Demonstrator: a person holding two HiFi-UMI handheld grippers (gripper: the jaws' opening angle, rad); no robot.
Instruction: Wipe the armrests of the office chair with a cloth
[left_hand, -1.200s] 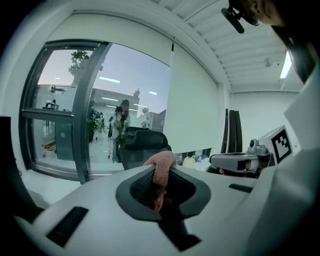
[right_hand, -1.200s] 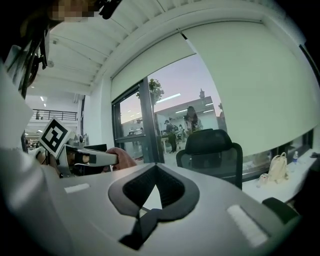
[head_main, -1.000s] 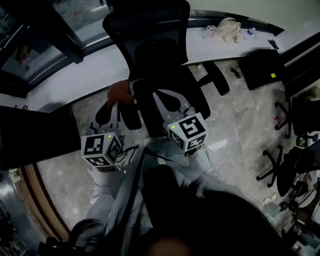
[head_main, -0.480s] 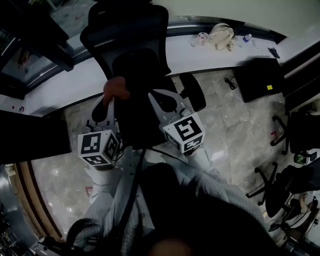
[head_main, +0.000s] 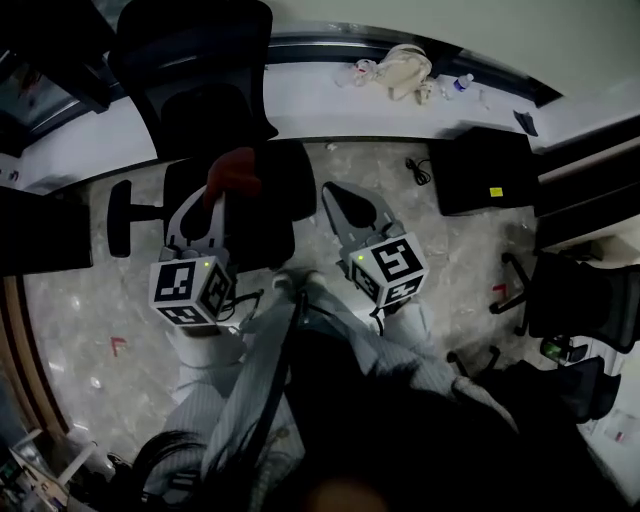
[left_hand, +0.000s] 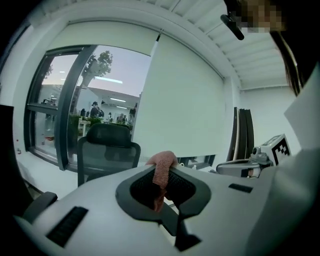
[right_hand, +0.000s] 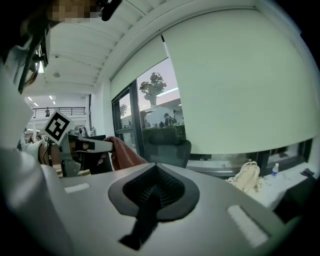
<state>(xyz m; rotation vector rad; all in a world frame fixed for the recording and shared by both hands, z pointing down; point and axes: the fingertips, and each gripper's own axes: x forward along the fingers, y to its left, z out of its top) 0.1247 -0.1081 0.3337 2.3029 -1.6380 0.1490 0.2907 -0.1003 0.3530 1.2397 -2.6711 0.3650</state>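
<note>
The black office chair (head_main: 205, 75) stands at the upper left of the head view, with one armrest (head_main: 120, 218) showing on its left side. My left gripper (head_main: 212, 198) is shut on a reddish cloth (head_main: 232, 172) and hovers over the chair's seat. In the left gripper view the cloth (left_hand: 161, 172) hangs pinched between the jaws, with the chair (left_hand: 107, 150) behind it. My right gripper (head_main: 342, 192) is shut with nothing in it, over the floor just right of the seat. The right gripper view shows the cloth (right_hand: 122, 152) at its left.
A white ledge (head_main: 300, 105) runs under the window, with a cream bag (head_main: 400, 68) and a small bottle (head_main: 462, 82) on it. A black case (head_main: 485, 170) lies on the floor at right. Other chair bases (head_main: 570, 300) stand at far right, and a dark desk (head_main: 40, 240) at left.
In the head view the chair has shifted from the middle to the upper left, and its right armrest has gone out of sight. The left gripper still holds the cloth.
</note>
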